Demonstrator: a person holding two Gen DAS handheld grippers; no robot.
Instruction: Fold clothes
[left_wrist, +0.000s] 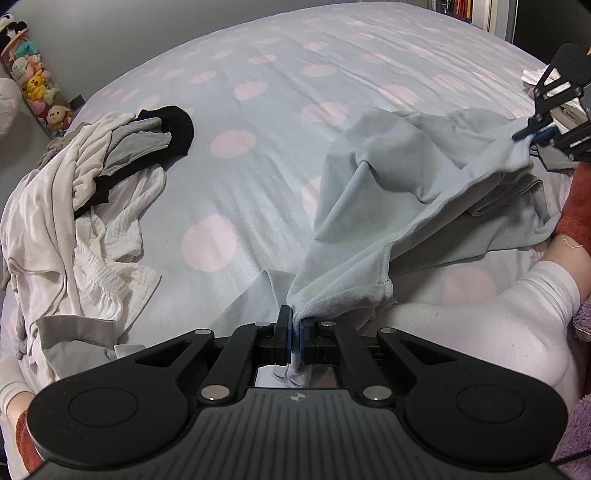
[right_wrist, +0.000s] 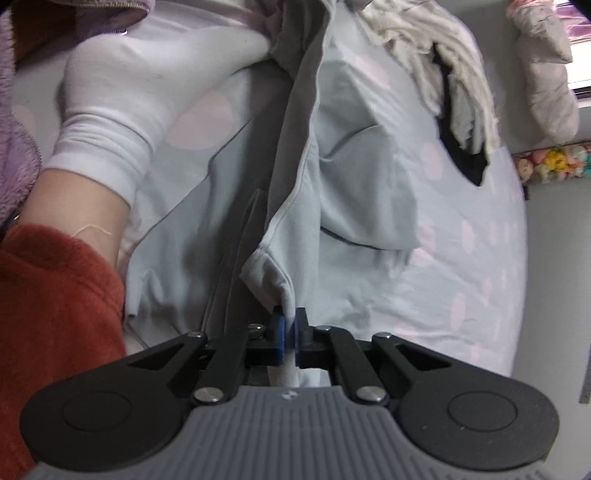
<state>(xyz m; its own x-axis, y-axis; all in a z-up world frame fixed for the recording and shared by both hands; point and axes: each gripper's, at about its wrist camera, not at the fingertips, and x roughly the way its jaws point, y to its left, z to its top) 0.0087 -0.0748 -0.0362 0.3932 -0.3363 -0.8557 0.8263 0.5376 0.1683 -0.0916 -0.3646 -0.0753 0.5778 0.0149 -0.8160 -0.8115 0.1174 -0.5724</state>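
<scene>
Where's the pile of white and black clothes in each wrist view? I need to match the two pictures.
Left wrist: pile of white and black clothes lies at the left edge, on the dotted bedspread.
Right wrist: pile sits top right.
Shared landmark: the white-socked foot, lower right there, upper left here.

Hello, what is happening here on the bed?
A person sitting on the polka-dot bedspread is folding laundry with two hand-held grippers. The left gripper is shut on one corner of a pale blue garment, and the right gripper is shut on another corner, so the cloth hangs lifted between them. A pile of white, grey and black clothes lies beside it, not yet folded.
</scene>
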